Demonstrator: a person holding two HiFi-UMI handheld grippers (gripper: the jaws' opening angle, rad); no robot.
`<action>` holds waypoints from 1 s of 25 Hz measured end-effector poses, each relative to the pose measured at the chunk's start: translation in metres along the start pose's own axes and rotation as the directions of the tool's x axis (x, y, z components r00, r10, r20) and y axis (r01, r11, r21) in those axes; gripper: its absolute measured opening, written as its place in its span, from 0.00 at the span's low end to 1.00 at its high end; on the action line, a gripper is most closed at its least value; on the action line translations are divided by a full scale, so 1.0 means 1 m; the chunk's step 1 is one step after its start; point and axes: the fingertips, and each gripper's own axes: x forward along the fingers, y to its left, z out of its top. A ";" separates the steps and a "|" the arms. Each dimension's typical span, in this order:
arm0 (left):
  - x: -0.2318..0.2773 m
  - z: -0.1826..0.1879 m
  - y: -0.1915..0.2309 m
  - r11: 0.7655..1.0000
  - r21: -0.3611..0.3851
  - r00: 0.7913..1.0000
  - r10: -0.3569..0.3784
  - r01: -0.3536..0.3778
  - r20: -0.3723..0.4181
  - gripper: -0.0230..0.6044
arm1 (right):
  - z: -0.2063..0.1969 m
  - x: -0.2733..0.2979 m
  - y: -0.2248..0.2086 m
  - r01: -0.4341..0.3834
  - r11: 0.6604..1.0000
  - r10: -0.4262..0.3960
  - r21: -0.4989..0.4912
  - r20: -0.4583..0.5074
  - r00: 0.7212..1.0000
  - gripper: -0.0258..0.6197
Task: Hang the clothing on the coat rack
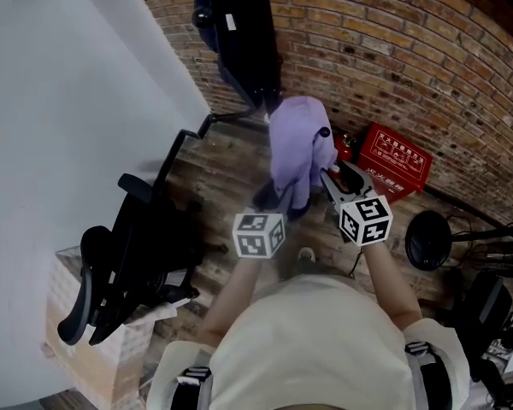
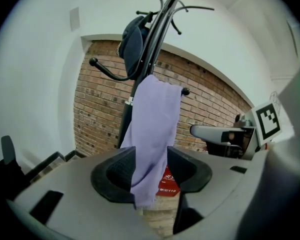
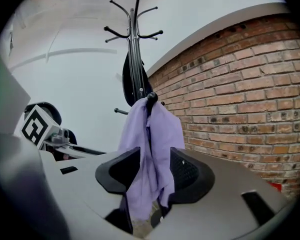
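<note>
A lilac garment hangs from a low peg of the black coat rack, draped down over its pole. In the left gripper view the cloth drops between the open jaws of my left gripper, and the pads do not press on it. My right gripper is open too, with the garment's lower folds hanging in the gap. In the head view my left gripper is at the garment's hem and my right gripper at its right side.
A dark bag or cap hangs higher on the rack. A red box lies by the brick wall. A black office chair stands at the left, and a round black stand with cables at the right.
</note>
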 end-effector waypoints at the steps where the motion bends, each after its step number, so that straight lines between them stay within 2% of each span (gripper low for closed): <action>1: -0.007 0.000 0.000 1.000 -0.001 1.000 -0.002 0.002 0.004 0.31 | 0.000 -0.005 0.005 0.007 1.000 -0.007 0.005 0.004 1.000 0.30; 5: -0.036 0.000 -0.001 1.000 -0.001 0.999 -0.008 0.008 0.032 0.31 | -0.003 -0.027 0.031 0.020 1.000 -0.021 0.018 0.022 1.000 0.29; 7: -0.052 0.000 -0.003 1.000 0.005 0.999 -0.011 0.011 0.048 0.31 | -0.005 -0.039 0.046 0.024 0.999 -0.025 0.025 0.034 0.999 0.26; 13: -0.108 0.000 -0.007 1.000 0.011 0.991 -0.015 0.013 0.130 0.15 | -0.011 -0.076 0.092 0.043 0.998 -0.047 0.047 0.075 0.996 0.11; 19: -0.167 -0.016 -0.009 1.000 0.013 0.988 -0.010 0.008 0.152 0.10 | -0.014 -0.114 0.147 0.025 0.999 -0.027 0.025 0.107 0.994 0.06; 25: -0.224 -0.034 -0.003 1.000 -0.010 0.985 0.016 -0.014 0.172 0.08 | -0.016 -0.144 0.203 -0.001 0.999 0.007 -0.041 0.133 0.991 0.04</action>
